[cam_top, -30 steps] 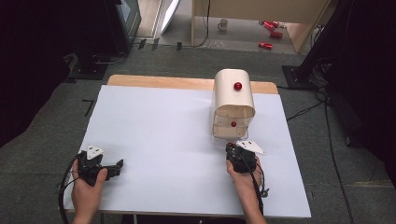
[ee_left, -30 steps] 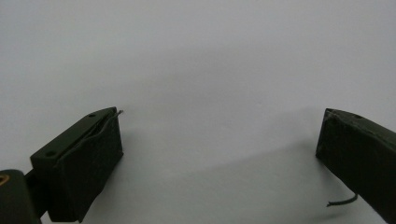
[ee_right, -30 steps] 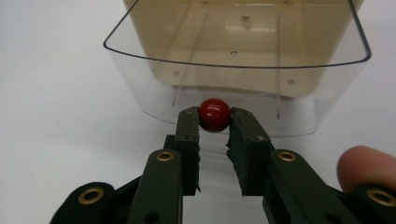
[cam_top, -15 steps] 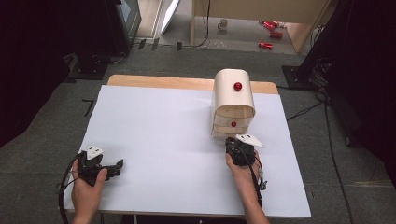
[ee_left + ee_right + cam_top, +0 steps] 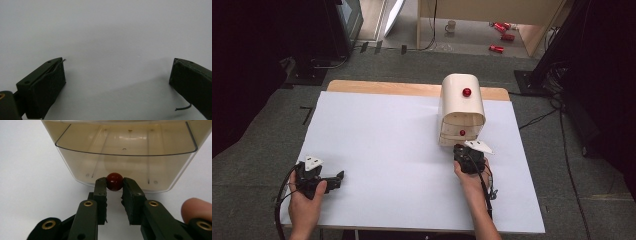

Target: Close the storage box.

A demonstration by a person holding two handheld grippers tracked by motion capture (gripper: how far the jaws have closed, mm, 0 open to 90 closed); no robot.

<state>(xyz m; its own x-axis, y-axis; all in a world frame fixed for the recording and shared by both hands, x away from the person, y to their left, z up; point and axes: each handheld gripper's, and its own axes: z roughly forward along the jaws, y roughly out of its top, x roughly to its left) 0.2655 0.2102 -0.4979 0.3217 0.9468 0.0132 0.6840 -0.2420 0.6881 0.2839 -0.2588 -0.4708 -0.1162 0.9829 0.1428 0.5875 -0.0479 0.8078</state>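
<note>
— Where's the red knob (image 5: 114, 181)?

— On the lower drawer (image 5: 125, 167) of the cream cabinet (image 5: 462, 107); my right gripper (image 5: 114, 187) pinches it.

— And the left gripper (image 5: 314, 176)?

— Jaws wide, nothing between them, well left of the cabinet on the white table (image 5: 382, 145).

— Beyond it?

— Grey carpet (image 5: 272, 120); red cans (image 5: 502, 37) behind the cabinet.

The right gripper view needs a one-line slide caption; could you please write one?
Right gripper fingers clamp the red knob of a translucent drawer.
</note>
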